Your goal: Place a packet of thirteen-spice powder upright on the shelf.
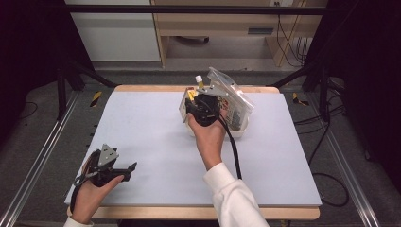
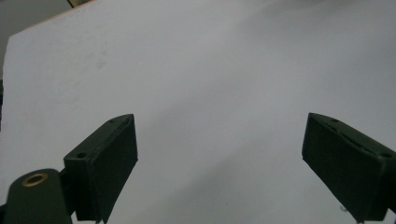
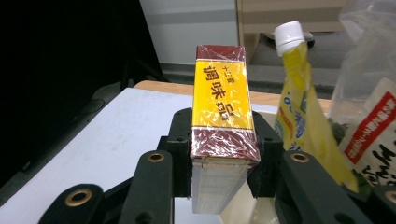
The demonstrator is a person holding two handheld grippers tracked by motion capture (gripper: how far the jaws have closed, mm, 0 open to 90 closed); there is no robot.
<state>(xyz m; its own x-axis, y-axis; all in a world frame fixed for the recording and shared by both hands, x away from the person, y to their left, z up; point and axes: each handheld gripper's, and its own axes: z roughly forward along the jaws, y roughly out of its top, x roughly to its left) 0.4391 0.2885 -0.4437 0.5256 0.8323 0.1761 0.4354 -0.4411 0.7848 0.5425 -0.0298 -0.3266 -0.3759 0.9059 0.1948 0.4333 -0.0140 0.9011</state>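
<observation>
A: In the high view, what is advised for the step in hand?

B: The right gripper (image 1: 200,105) is seen at the white tray (image 1: 239,133), far of centre on the table (image 1: 156,142). The box is judged to be best kept upright and moved clear of the packets in the tray, with the grip held steady. The left gripper (image 1: 124,171) is held low at the near left, well apart.

A: And in the left gripper view?

B: Its jaws are spread wide; nothing is held, and bare table is seen between them.

A: In the right gripper view?

B: The jaws are partly closed and clamped on the yellow-and-red box (image 3: 223,121), which is held upright. A yellow pouch (image 3: 303,112) with a white cap is seen just right of it.
</observation>
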